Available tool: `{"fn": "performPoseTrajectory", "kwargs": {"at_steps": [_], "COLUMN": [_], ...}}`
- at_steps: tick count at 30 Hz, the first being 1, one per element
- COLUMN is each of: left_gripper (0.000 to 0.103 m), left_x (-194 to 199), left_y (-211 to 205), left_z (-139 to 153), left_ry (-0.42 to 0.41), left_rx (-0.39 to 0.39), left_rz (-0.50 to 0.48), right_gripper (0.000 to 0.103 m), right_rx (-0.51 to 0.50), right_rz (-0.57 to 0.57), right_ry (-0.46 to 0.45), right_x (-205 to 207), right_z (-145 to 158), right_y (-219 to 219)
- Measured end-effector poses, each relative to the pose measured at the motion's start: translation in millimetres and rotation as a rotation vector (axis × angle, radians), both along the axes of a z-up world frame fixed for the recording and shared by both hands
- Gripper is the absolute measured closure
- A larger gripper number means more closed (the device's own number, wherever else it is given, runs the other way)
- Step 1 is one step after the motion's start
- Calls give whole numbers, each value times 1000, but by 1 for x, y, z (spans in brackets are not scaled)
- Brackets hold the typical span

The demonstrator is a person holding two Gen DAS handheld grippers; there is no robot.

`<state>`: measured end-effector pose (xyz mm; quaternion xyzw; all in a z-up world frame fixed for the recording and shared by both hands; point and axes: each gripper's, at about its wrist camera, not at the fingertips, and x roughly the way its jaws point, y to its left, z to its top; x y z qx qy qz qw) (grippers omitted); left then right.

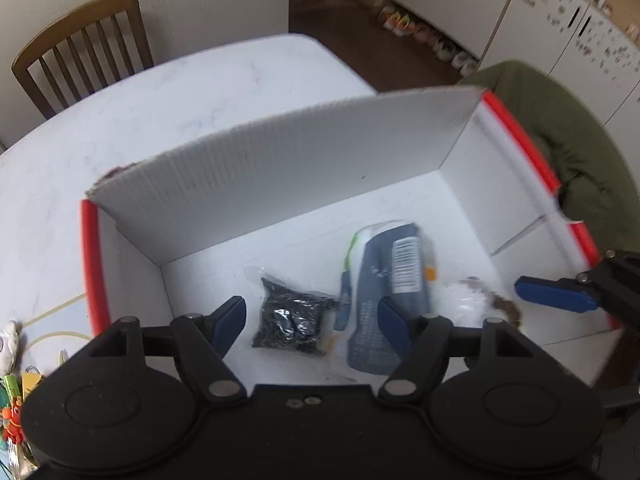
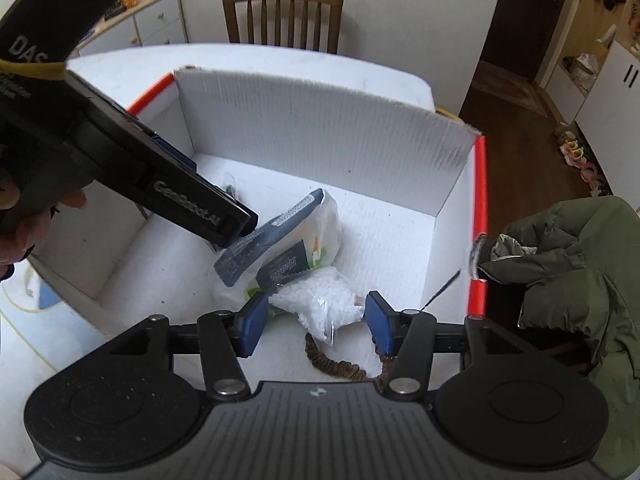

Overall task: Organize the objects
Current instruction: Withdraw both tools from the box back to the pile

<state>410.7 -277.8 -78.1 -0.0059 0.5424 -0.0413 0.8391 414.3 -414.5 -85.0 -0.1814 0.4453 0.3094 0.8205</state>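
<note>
Your white corrugated box with red edges (image 1: pixel 280 160) sits on the white marbled surface (image 1: pixel 180 92), below both grippers. Your left gripper (image 1: pixel 312 316) has its fingers spread wide, empty, above the clear bag of small black pieces (image 1: pixel 290 320) and the blue-and-white packet (image 1: pixel 394 280). Your right gripper (image 2: pixel 316 320), fingers also wide apart, straddles the clear bag of white pellets (image 2: pixel 324 304).

Packets (image 1: pixel 388 292) lie in the box (image 1: pixel 280 152), seemingly touching.
</note>
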Motion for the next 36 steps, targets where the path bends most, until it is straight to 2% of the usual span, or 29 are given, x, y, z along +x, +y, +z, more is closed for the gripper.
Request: {"fn": "performPoseTrajectory", "kwargs": {"at_steps": [4,6,10,18,23,29,31,33,36], "left_gripper": [30,30,30,30,27,19,14,4,1], "left_x": [-22,-16,-41,-98,-135,-170,-179,-187,-197], "left_y": [2,-3,3,34,62,111,130,149,178], "left_z": [20,29,47,74,88,97,98,98,96], "left_ry": [-53,-83,-143,-237,-292,-327,-337,-345,-346], "left_rx": [-10,-15,-26,-53,-41,-38,-29,-20,-25], "left_rz": [-5,-14,-24,-26,-33,-4,12,37,74], "right_gripper": [50,50,49,48,45,44,39,38,34], "right_rx": [43,70,117,206,251,285,295,302,304], "right_rz": [-27,-47,-61,-101,-115,-114,-113,-106,-98], "right_ry": [-17,-26,-60,-97,-108,-84,-79,-70,-58], "right_x": [-11,-14,-27,-64,-89,-120,-131,-140,-151], "right_z": [14,21,36,65,76,82,83,82,80], "right_y": [-7,-11,-14,-4,15,49,63,76,97]}}
